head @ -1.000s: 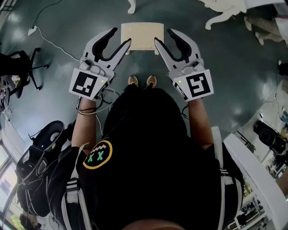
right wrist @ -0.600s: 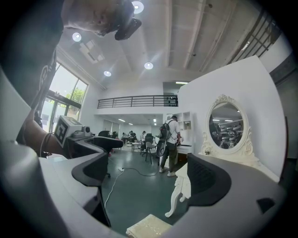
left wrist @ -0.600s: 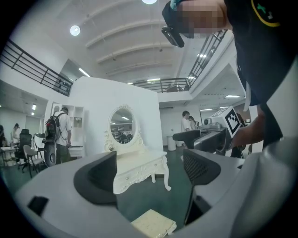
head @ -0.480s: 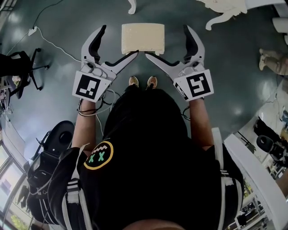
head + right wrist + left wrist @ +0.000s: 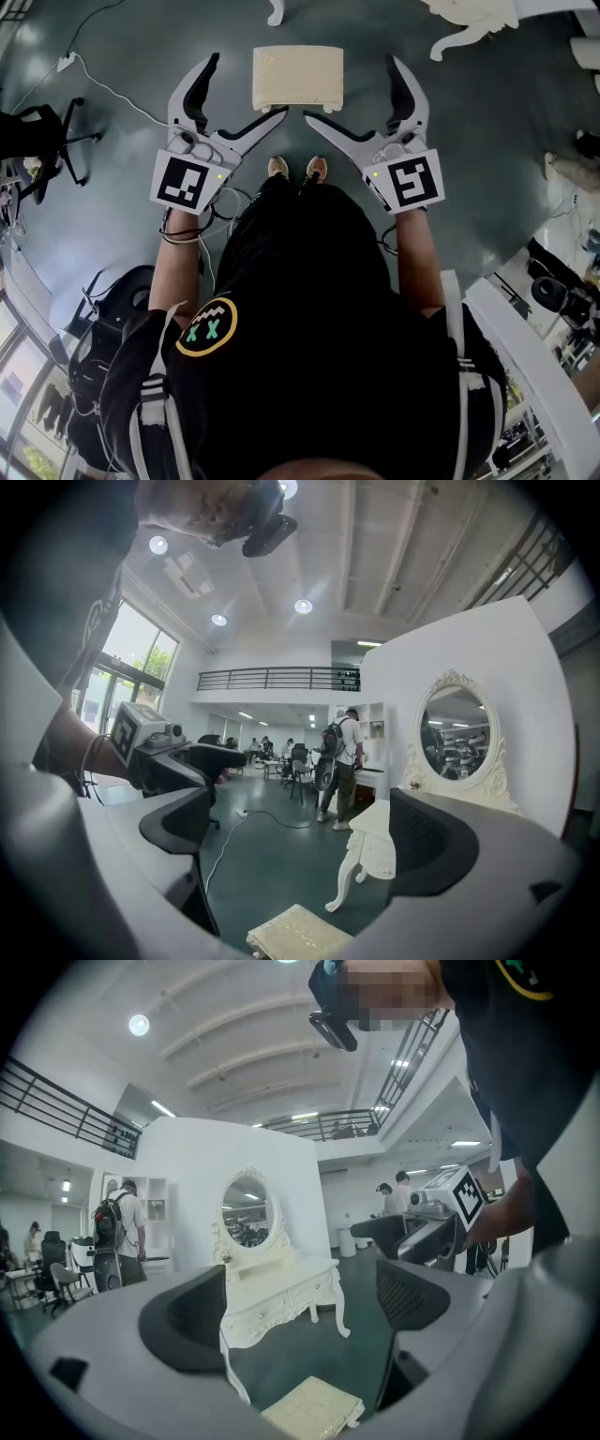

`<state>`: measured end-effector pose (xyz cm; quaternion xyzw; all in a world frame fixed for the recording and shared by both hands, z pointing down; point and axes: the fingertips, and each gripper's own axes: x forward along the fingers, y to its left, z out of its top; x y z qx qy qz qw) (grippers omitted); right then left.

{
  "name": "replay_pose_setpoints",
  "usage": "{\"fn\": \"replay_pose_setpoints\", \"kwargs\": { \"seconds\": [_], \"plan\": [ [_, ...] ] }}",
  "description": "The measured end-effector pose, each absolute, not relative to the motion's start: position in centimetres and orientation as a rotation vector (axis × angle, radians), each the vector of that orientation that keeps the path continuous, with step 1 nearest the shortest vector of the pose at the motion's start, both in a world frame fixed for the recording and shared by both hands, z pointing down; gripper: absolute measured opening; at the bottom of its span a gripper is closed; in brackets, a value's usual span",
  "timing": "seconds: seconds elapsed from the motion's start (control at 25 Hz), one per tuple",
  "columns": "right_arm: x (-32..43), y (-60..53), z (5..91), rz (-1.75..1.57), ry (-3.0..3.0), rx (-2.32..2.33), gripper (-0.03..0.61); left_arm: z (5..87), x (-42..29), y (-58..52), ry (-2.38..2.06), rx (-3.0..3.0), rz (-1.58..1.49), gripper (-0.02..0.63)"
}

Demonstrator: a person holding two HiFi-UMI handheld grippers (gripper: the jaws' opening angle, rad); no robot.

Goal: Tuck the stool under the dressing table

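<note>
The stool (image 5: 297,77), with a cream cushioned top, stands on the dark floor just beyond the person's feet. My left gripper (image 5: 246,86) is at its left side and my right gripper (image 5: 352,87) at its right. Both point level and their jaws are opening wide with nothing between them. Their inner fingers end just short of the stool's near corners. The left gripper view shows the stool (image 5: 314,1408) low down, with the white dressing table (image 5: 281,1293) and its oval mirror behind. In the right gripper view the stool (image 5: 298,935) sits before a carved table leg (image 5: 352,874).
Curved white table legs (image 5: 469,19) show at the head view's top edge. An office chair (image 5: 42,131) and a floor cable (image 5: 103,89) lie to the left. A black chair (image 5: 103,319) is at lower left. A person with a backpack (image 5: 337,761) stands farther off.
Both grippers' jaws have swung from nearly closed at the stool's near corners to wide open. The stool sits free on the floor, a little farther from the feet.
</note>
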<state>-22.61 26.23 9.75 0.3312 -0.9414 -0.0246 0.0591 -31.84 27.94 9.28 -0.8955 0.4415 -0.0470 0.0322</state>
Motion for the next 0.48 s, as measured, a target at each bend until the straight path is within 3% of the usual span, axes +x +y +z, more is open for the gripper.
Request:
{"fn": "replay_pose_setpoints", "kwargs": {
  "seconds": [0.48],
  "plan": [
    [-21.8,24.4,20.9,-0.004,-2.826,1.031,0.598,20.4,-32.7,26.3,1.435,-2.772,-0.204,0.493]
  ]
}}
